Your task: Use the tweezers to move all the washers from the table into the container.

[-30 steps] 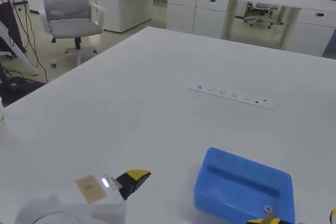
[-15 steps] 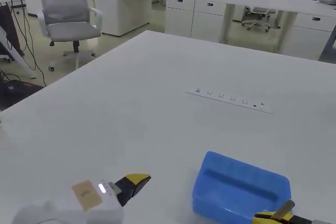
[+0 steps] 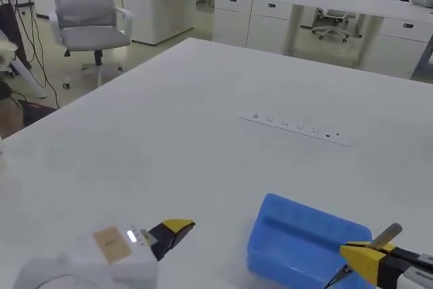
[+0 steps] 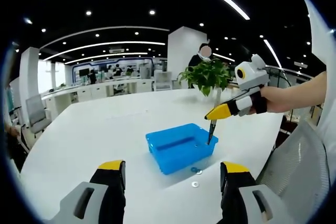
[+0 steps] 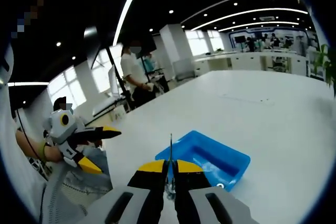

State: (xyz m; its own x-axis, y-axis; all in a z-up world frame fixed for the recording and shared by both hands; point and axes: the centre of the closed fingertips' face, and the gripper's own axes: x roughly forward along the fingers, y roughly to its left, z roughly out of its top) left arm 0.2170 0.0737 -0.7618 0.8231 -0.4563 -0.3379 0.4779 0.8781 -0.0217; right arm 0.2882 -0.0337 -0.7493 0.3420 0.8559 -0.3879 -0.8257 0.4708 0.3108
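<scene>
Tweezers (image 5: 170, 148) are being clamped in the right gripper (image 5: 169, 167), tips over the container (image 5: 231, 163) just ahead; the left gripper (image 4: 173, 166) is being held wide open and empty, washers (image 4: 195, 184) ahead.

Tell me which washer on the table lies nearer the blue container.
The small metal washer right beside the blue plastic container's wall; the other metal washer lies farther out.

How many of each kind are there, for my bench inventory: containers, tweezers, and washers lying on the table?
Blue container: 1
Tweezers: 1
Washers on the table: 2
Total: 4
</scene>
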